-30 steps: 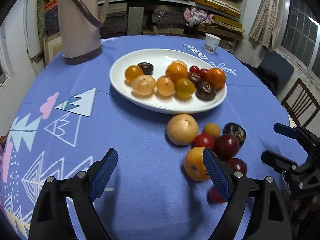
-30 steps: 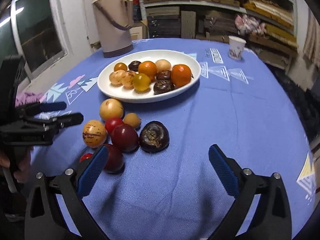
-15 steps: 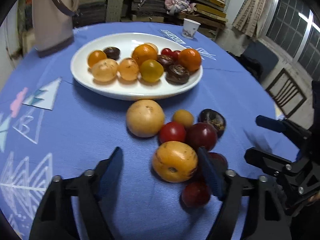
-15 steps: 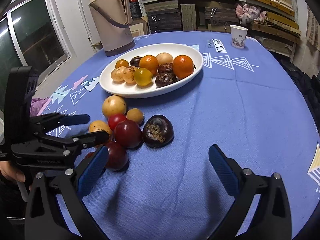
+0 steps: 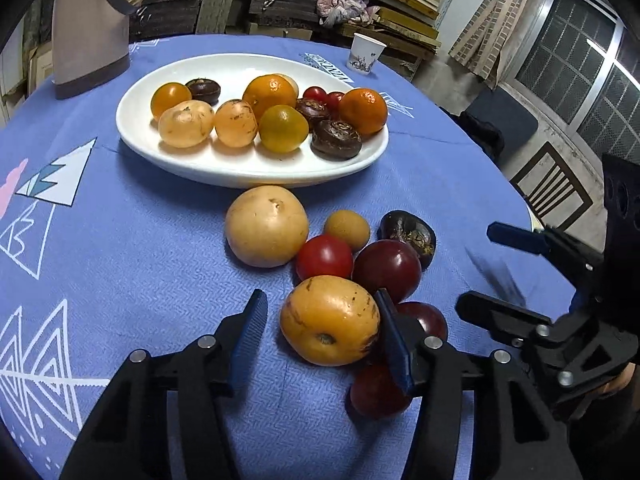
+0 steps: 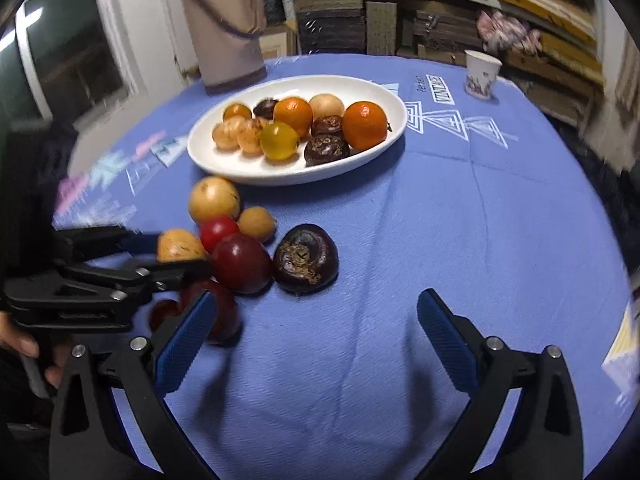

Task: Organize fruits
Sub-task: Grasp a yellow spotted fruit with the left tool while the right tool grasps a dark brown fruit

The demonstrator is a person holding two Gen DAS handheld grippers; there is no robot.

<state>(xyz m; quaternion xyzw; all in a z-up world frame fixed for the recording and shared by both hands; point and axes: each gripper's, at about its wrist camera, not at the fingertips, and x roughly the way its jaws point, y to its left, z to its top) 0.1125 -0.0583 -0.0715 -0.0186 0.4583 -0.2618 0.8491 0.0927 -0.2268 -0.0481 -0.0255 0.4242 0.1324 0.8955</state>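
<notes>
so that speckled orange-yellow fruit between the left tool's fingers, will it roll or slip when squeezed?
Likely to roll: the speckled orange-yellow fruit is rounded and lies loose on the tablecloth. Its skin looks smooth and glossy, so it may slip. The left tool has just been closing; the right-hand pad looks about touching, the other is still clear, so the fruit could nudge the dark red fruit beside it.

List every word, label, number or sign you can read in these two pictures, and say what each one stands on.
Nothing can be read with certainty.
White block lettering printed on the blue tablecloth: too blurred and distorted to read.
The same lettering in the left wrist view: too small to read.
Paper cup: a floral pattern only, no legible text.
Thermos: no label visible.
</notes>
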